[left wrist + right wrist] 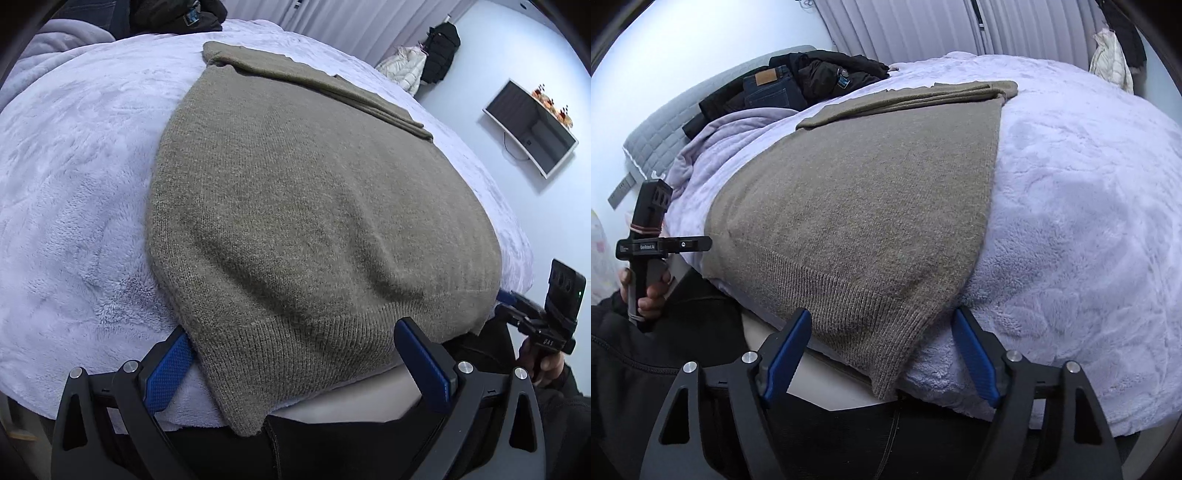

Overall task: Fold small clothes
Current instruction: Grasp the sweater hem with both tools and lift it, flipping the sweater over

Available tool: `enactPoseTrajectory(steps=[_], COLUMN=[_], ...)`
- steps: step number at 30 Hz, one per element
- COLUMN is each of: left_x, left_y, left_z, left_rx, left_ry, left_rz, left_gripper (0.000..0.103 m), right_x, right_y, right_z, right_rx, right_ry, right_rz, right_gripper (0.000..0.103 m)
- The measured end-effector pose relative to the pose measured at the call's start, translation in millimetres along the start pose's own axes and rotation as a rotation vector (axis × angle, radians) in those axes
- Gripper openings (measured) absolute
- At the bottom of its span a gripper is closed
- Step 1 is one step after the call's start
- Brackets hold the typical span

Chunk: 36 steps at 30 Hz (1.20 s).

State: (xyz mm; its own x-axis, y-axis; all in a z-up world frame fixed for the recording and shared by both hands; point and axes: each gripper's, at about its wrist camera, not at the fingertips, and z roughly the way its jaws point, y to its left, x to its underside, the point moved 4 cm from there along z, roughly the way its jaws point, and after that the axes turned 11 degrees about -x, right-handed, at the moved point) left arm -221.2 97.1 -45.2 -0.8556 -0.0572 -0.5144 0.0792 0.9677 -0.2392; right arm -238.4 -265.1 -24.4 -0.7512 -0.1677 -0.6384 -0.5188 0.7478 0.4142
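On a lilac fleece bed (pixel 74 206), the left gripper (pixel 295 354) straddles the left hem corner of an olive knit sweater (pixel 295 192), jaws spread and not pinching. At the right, the right gripper (pixel 882 350) brackets the other hem corner, also unclenched. Sleeves look folded in; the body fold remains.

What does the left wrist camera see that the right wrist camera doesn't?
Only the left wrist view shows the white-framed screen on the wall and the right claw's black handle with a hand around it.

Only the right wrist view shows the folded dark blue jeans, the grey quilted headboard and the left claw's handle.

Both show the olive-grey knitted sweater on the fluffy lilac blanket, its ribbed hem between each claw's open blue pads, and the black jacket pile.
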Motion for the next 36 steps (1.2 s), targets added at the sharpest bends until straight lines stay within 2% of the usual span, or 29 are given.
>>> enactPoseTrajectory(steps=[1, 4, 6, 8, 9, 10, 11, 15, 17, 18, 19, 20, 27, 31, 36], left_x=[-1, -7, -7, -4, -2, -1, 0, -4, -4, -5, -5, -6, -33, -60, -89], left_y=[0, -1, 0, 3, 7, 9, 12, 14, 10, 7, 5, 4, 1, 1, -9], left_z=[0, 2, 0, -4, -6, -8, -8, -5, -8, -10, -14, -19, -70, -86, -86], left_rx=[-0.006, -0.018, -0.018, -0.058, -0.062, -0.052, -0.028, -0.017, -0.005, -0.008, -0.010, -0.009, 0.070, 0.110, 0.122], left_ry=[-0.005, -0.011, -0.026, -0.049, -0.054, -0.055, -0.047, -0.037, -0.046, -0.049, -0.057, -0.067, -0.220, -0.291, -0.300], left_rz=[-0.004, -0.011, -0.013, 0.004, 0.012, 0.014, 0.011, 0.008, 0.027, 0.036, 0.050, 0.060, 0.055, 0.022, 0.029], left_gripper=[0.103, 0.103, 0.096, 0.065, 0.058, 0.044, 0.036, 0.033, 0.016, 0.015, 0.014, 0.013, 0.013, 0.013, 0.013], right_x=[-1, -11, -13, -11, -9, -7, -5, -6, -6, -7, -7, -9, -37, -59, -86], right_y=[1, -3, -7, -9, -11, -12, -13, -15, -12, -11, -9, -5, 26, 27, 25], right_z=[1, 11, 13, 12, 12, 11, 11, 14, 14, 14, 12, 8, -43, -62, -65], right_rx=[-0.015, -0.027, -0.063, -0.064, -0.063, -0.074, -0.088, -0.092, -0.090, -0.091, -0.099, -0.110, -0.192, -0.236, -0.252], right_ry=[0.000, -0.013, -0.033, -0.038, -0.032, -0.028, -0.033, -0.020, -0.021, -0.023, -0.028, -0.036, -0.164, -0.241, -0.280], right_rz=[0.004, 0.038, 0.078, 0.086, 0.091, 0.102, 0.109, 0.119, 0.110, 0.107, 0.099, 0.085, -0.031, -0.017, -0.005], right_gripper=[0.064, 0.062, 0.060, 0.045, 0.027, 0.021, 0.021, 0.026, 0.026, 0.024, 0.017, 0.015, 0.007, 0.007, 0.007])
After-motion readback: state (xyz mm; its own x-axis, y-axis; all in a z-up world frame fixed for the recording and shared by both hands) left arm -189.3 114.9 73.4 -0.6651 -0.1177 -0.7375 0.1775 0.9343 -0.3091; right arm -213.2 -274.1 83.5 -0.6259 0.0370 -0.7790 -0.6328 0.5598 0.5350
